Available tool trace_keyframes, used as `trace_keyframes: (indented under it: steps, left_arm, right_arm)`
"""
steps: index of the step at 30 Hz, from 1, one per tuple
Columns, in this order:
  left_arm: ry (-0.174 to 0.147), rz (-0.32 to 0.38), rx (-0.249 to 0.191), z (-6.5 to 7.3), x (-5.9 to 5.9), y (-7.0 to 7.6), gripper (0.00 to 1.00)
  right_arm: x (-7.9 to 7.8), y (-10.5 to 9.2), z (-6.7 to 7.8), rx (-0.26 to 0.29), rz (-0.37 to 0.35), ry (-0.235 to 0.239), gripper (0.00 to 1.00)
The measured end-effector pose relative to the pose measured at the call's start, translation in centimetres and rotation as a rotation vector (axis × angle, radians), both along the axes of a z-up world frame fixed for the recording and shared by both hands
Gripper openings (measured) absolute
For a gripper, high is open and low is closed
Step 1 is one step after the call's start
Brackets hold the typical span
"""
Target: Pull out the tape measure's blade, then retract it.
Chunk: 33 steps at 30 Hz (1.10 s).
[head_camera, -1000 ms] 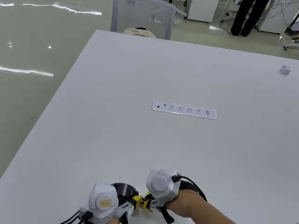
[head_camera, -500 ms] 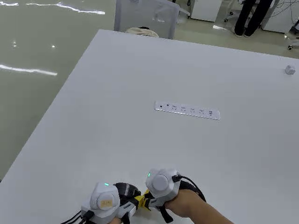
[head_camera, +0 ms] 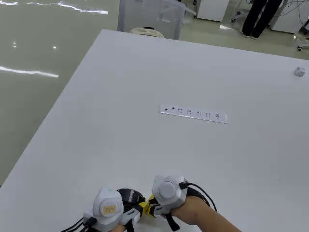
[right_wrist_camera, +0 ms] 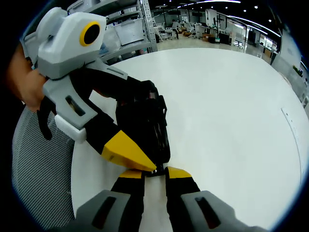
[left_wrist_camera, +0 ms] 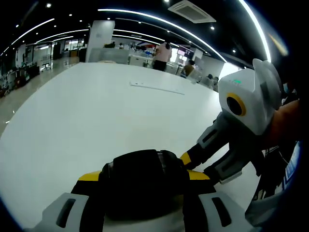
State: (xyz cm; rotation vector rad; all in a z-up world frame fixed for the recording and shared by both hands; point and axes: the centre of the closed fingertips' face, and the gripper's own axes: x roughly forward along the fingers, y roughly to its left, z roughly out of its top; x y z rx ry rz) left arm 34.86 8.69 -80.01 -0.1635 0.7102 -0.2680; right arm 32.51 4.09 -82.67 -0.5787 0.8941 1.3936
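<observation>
My left tool (left_wrist_camera: 143,178) clamps the round black tape measure case (right_wrist_camera: 144,116) over the white tabletop's (head_camera: 145,145) near edge. My right tool (right_wrist_camera: 155,173), just to its right, seems pinched shut on the blade tip (right_wrist_camera: 157,169).

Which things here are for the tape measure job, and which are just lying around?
For the job: tape measure, left gripper clamping its case, right gripper pinching at its mouth.
Lying about: power strip, small grey object far across the table.
</observation>
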Motion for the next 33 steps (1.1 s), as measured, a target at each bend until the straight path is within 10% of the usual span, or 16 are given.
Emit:
trace_keyframes:
  steps: [25, 29, 33]
  left_arm:
    - [0.043, -0.068, 0.01, -0.1, -0.3, -0.2, 0.65]
    - [-0.017, -0.125, 0.049, 1.2, 0.2, 0.3, 0.69]
    - [-0.075, -0.193, -0.045, 3.5, 0.8, 0.3, 0.85]
  right_arm:
    - [-0.3, -0.7, 0.3, 0.008, -0.027, -0.009, 0.19]
    - [0.6, -1.4, 1.5, 0.039, -0.092, -0.031, 0.26]
    - [1.5, -2.8, 3.5, 0.085, -0.181, -0.068, 0.34]
